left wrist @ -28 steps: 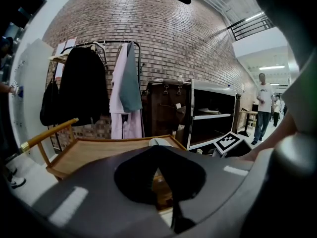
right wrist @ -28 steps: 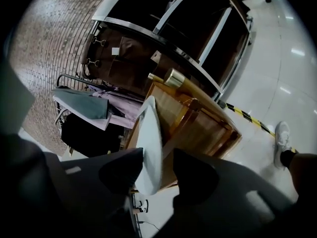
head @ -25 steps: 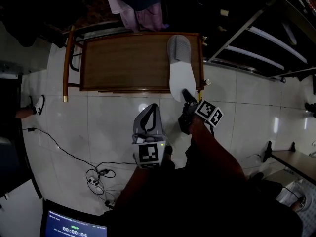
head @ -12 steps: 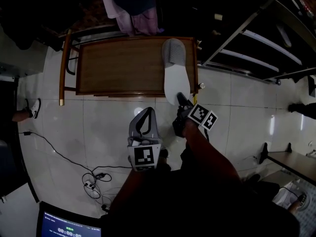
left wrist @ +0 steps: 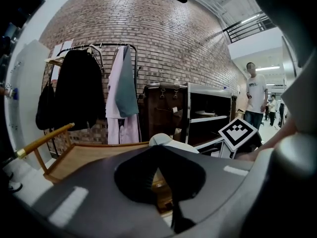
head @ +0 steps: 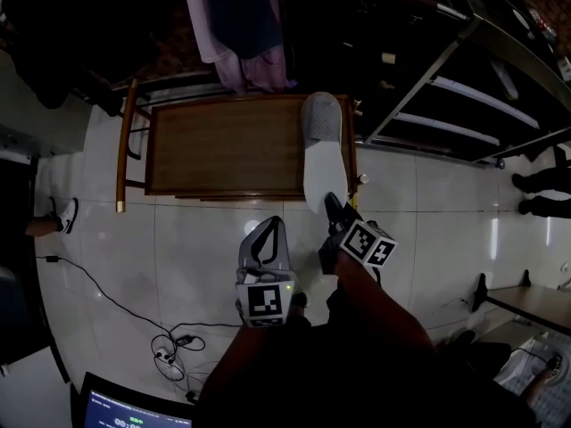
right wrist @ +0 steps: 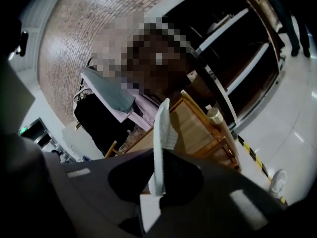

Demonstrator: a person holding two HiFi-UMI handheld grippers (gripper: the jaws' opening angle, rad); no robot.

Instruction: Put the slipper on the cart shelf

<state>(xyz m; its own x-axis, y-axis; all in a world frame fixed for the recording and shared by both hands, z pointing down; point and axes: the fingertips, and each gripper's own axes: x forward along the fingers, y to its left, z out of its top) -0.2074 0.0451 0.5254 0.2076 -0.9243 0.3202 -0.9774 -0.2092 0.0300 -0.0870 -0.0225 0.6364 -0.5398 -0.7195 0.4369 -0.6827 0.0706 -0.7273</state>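
The right tool [head: 332, 205] is clamped on the heel of the slipper [head: 323, 154], whose toe end already lies over the right end of the cart shelf [head: 223, 145]. Gripping the overhanging heel probably lets the person steer the rest fully onto the wood. The left tool [head: 275, 224] hangs closed and empty above the floor, out of the way. Compared with a second ago, the right tool's jaws have just been closing on the heel, and the slipper now sits lifted and turned on edge between them.
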